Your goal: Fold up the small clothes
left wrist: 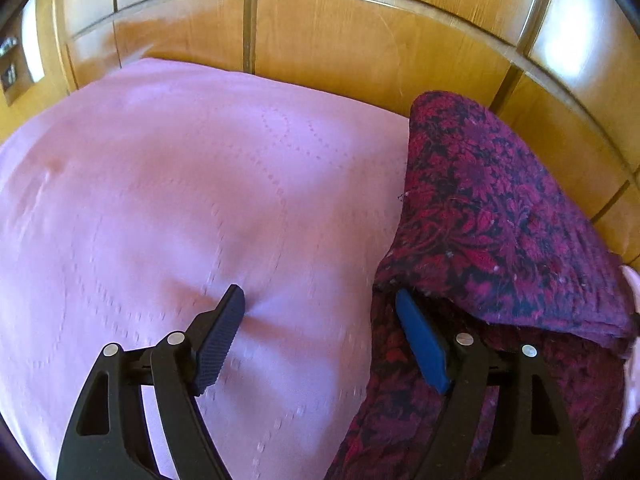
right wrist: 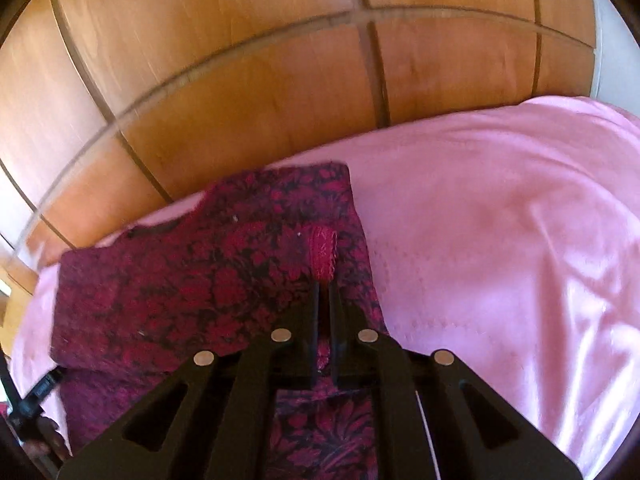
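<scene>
Garment edge: the dark red floral garment (left wrist: 500,216) lay on the pink sheet (left wrist: 180,200), its long edge running beside the left gripper's blue pad (left wrist: 420,344); a folded flap stood raised over the lower layer.
Far corner: in the right wrist view the garment (right wrist: 180,280) had a square corner close to the sheet's far edge, just short of the wood panels (right wrist: 240,100).
Open room: bare sheet (right wrist: 500,240) spread wide on the side of the garment away from the flap, free of other things.
Left gripper (left wrist: 320,304): jaws spread wide, nothing between them; one pad dented the sheet, the other touched the garment's edge.
Right gripper (right wrist: 324,284): jaws closed on a red strip of the garment (right wrist: 322,252), which stuck out past the tips above the garment's middle.
Containers: none seen.
Surface: smooth pink sheet with faint stitched lines, a soft bed-like top.
Room: glossy wooden panels with dark seams (left wrist: 360,52) rose right behind the sheet.
</scene>
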A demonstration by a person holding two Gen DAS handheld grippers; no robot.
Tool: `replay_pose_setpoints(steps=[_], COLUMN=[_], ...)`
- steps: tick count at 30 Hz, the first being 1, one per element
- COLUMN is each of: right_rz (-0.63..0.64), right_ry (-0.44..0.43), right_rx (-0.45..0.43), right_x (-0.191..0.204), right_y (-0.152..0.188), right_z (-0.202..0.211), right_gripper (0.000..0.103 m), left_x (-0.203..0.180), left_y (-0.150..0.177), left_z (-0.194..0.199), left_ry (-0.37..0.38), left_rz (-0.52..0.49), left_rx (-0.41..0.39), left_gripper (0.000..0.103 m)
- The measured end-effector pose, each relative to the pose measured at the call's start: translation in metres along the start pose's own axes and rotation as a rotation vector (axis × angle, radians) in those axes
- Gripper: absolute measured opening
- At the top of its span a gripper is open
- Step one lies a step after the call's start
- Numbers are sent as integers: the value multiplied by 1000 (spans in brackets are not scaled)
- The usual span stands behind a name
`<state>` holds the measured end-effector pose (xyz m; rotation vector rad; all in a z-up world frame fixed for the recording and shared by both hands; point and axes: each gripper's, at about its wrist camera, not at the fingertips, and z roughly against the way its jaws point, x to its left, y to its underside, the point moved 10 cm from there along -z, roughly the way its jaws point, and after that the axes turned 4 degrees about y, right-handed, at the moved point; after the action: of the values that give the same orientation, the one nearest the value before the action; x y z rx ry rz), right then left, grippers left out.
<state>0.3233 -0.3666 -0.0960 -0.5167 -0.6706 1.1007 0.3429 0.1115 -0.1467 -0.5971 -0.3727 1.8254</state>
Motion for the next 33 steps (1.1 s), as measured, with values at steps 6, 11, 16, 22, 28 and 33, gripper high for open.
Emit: replay_pose_setpoints(steps=[6,11,16,22,28,33], right_rz=[-6,-51,-8,135,200,212], right_ry=[9,-17,-40,-78,-41,-19], right_rx=[32,3,-89,-106,-70,-48], right_x=[-7,-9,7,53,68,66], right_y=[5,-8,-20,-18,-8,-2], right_z=[-7,3,37,36,4,-13], right_gripper=[3,29,47,51,51,51], left_x=[16,26,10,-10,-36,-66], left_y=[-6,-35,-62,-91,-107,-115], left_z=[25,30,7,-35,-68,-71], left_ry=[211,341,421,563,659,698], left_rz=[117,193,205,303,373,318], left_rx=[3,-20,15,104,173,170], left_gripper=[77,77,77,77,77,33])
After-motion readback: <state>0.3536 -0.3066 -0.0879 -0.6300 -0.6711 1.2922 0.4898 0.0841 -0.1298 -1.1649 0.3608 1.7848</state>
